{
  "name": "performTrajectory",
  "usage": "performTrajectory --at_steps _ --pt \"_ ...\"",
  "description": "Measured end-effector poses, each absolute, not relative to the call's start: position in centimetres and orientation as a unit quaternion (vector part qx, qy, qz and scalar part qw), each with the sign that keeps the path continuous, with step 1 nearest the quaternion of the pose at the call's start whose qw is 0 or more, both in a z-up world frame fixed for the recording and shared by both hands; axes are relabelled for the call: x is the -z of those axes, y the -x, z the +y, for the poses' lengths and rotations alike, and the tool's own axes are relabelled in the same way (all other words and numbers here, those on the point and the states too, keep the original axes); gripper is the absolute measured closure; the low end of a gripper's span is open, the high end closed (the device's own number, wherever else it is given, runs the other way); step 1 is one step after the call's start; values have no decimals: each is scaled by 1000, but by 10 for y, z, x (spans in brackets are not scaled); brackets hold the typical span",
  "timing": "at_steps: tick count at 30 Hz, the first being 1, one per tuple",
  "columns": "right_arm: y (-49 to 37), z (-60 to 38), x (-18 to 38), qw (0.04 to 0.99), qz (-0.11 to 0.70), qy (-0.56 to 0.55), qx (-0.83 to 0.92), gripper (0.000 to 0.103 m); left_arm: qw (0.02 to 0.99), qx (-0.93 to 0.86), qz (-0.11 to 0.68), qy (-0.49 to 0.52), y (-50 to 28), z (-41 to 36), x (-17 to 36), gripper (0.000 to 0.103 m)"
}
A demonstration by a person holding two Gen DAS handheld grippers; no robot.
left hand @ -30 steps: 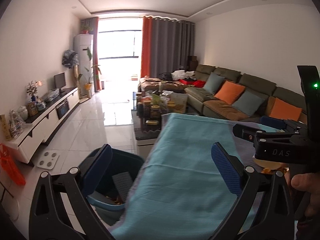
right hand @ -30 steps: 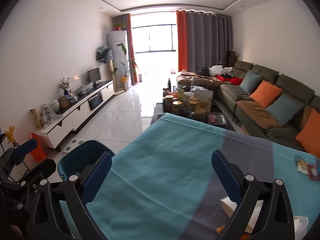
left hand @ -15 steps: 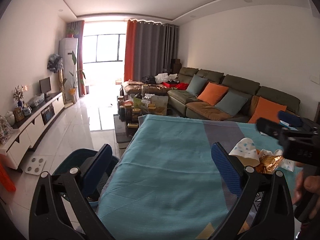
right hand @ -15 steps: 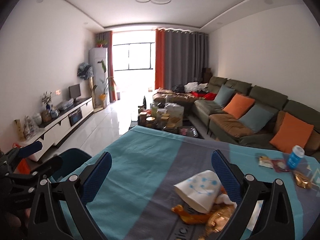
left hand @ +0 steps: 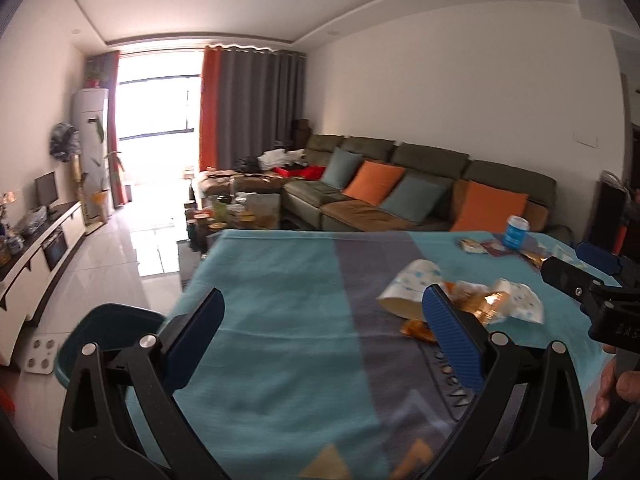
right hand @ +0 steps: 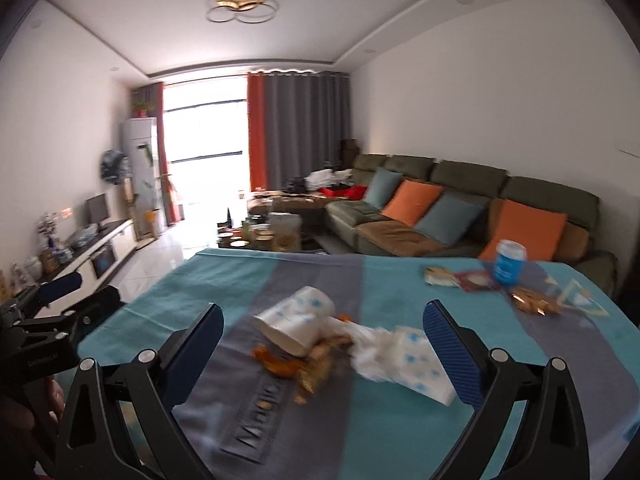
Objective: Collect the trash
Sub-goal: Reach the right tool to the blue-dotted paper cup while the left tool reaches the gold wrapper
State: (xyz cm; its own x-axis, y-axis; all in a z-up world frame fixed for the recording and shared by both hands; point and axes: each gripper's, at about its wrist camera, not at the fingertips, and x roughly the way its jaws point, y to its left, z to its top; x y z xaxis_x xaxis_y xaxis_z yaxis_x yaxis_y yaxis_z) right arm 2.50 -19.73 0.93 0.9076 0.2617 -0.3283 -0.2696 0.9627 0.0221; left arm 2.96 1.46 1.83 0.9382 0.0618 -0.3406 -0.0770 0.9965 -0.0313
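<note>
**A:** Blue ribbed pads fill the bottom of both your views. Your left gripper (left hand: pixel 322 312) hangs over the teal and grey tablecloth (left hand: pixel 280 320) with its jaws spread wide and nothing between them. Your right gripper (right hand: pixel 323 322) is just as wide apart, also empty.

**B:** And where's the trash from there?

**A:** In your right view it lies at centre frame, just past the fingertips: a tipped paper cup (right hand: pixel 296 326) on its side, mouth toward the lower left, touching a crumpled white napkin with blue dots (right hand: pixel 404 356) to its right. Orange and gold wrapper scraps (right hand: pixel 280 364) sit under and in front of both. It's blurred, so I can't count the pieces.

**B:** Anything further back?

**A:** Toward the upper right of the cloth, a blue can (right hand: pixel 509 266) stands upright, with flat packets (right hand: pixel 456 278) to its left and a gold wrapper (right hand: pixel 534 304) in front of it. In your left view, lower left, the rim of a dark teal bin (left hand: pixel 108 320) shows beside the table edge, on the floor. Beyond everything, a green sofa (right hand: pixel 460 200) with orange and teal cushions runs along the right wall.
</note>
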Motion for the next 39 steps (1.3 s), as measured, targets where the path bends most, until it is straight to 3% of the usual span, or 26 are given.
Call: performTrajectory --at_steps 17,39 --pt "-36 -255 30 970 233 -20 -60 7 978 49 202 -12 -50 -45 8 5" --pt "-119 -280 55 944 310 -101 -55 7 965 104 237 -46 -113 -105 46 5"
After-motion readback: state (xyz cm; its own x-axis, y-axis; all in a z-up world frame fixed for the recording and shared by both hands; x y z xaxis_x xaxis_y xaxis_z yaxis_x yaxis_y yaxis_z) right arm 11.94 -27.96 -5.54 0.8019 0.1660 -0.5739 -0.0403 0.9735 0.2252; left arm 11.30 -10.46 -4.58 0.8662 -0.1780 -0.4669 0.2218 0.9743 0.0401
